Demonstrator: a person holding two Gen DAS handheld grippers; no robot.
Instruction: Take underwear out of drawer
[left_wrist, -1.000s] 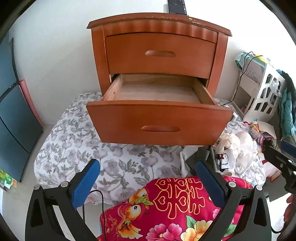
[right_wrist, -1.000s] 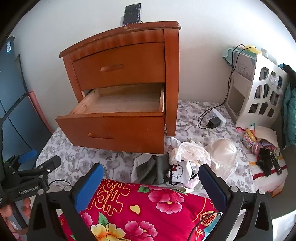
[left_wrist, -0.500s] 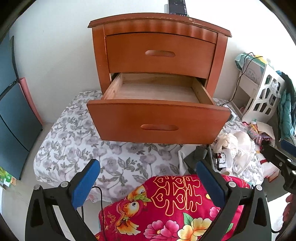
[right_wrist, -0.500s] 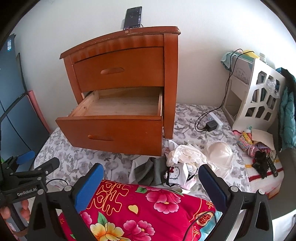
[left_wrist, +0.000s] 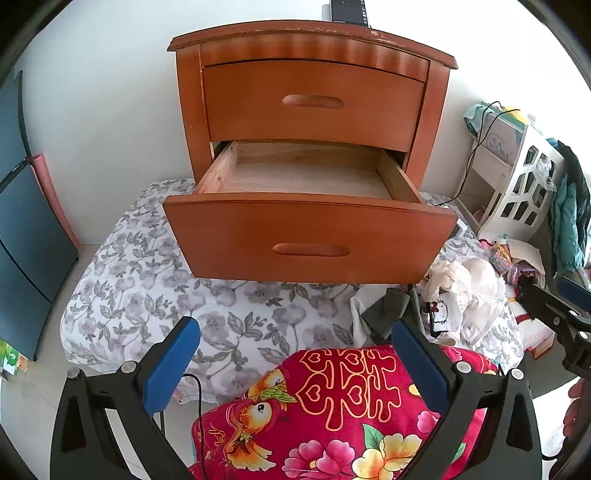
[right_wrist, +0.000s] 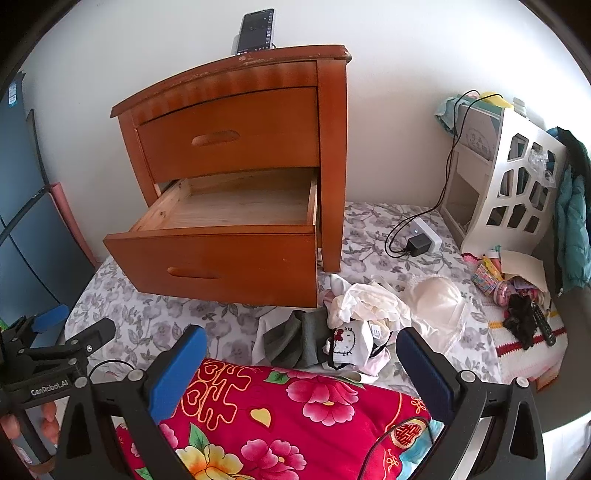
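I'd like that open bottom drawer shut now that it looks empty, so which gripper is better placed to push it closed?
Left, probably. The open left gripper faces the orange-brown wooden lower drawer squarely. The right gripper points at the underwear pile.

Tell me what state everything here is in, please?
Lower drawer: pulled open, nothing visible inside.
Upper drawer: shut.
Underwear pile: heaped on the bed beside the nightstand.
Left gripper: jaws open, holding nothing.
Right gripper: jaws open, holding nothing.
Phone: propped upright on the nightstand.
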